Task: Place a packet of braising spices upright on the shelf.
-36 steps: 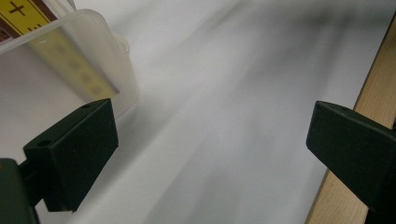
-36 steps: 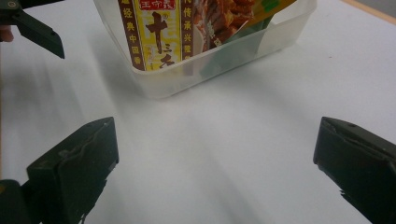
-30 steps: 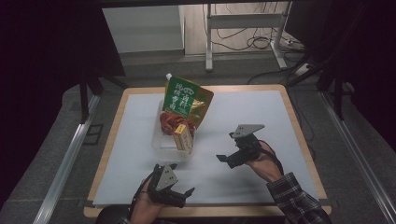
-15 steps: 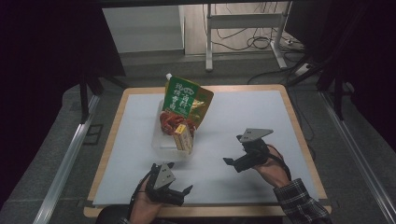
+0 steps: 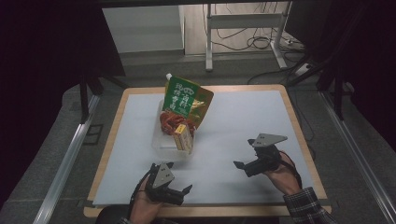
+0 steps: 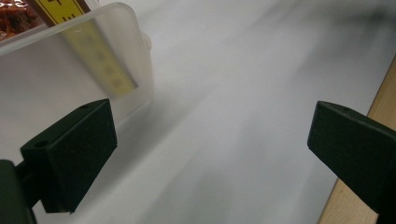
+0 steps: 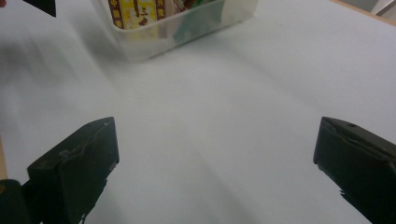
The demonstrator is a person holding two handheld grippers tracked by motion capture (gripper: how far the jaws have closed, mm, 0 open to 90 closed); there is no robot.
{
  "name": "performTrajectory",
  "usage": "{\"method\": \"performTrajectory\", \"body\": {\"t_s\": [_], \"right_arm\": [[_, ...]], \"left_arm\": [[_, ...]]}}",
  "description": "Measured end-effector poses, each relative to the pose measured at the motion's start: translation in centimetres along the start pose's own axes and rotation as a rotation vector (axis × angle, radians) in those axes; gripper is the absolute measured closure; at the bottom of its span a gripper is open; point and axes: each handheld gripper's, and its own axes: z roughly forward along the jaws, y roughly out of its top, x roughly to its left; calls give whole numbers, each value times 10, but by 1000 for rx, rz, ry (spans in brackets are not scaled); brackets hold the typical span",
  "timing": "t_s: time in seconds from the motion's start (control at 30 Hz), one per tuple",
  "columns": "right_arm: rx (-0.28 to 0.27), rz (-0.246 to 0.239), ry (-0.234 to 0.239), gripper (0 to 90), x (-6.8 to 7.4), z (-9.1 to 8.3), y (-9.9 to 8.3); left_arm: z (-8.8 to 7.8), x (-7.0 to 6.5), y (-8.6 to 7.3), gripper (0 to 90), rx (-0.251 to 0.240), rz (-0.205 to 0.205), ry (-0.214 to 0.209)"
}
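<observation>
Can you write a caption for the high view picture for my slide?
Two open black grippers, left and right, rest near a clear plastic tub holding a green pouch.

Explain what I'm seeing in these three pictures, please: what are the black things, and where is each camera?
A person sits at a table holding a two-jaw gripper in each hand. The high view looks down from above: left gripper, right gripper. Each of the other two views comes from a camera riding on one gripper, so the black blocks at the bottom are its own jaws, standing wide apart with nothing between them. On the table stands a clear tub holding a green pouch, a yellow box and red packets. Neither gripper holds anything.
</observation>
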Motion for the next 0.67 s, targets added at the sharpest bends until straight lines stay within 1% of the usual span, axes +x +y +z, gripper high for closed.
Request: {"method": "performTrajectory", "body": {"t_s": [0.07,0.23,0.37,0.53,0.67], "right_arm": [[0,10,-8,1,-2,-3,-5],[0,38,-30,2,-8,-10,-17],[4,61,-48,1,-10,-15,-27],[32,60,-87,2,-13,-19,-40],[42,71,-96,2,-16,-19,-45]], "left_arm": [[0,0,0,10,0,-2,1],[-2,4,-1,10,-14,-29,0],[-2,6,-2,8,-14,-31,6],[-2,7,-2,1,-25,-38,10],[-3,8,-2,0,-37,-43,11]]}}
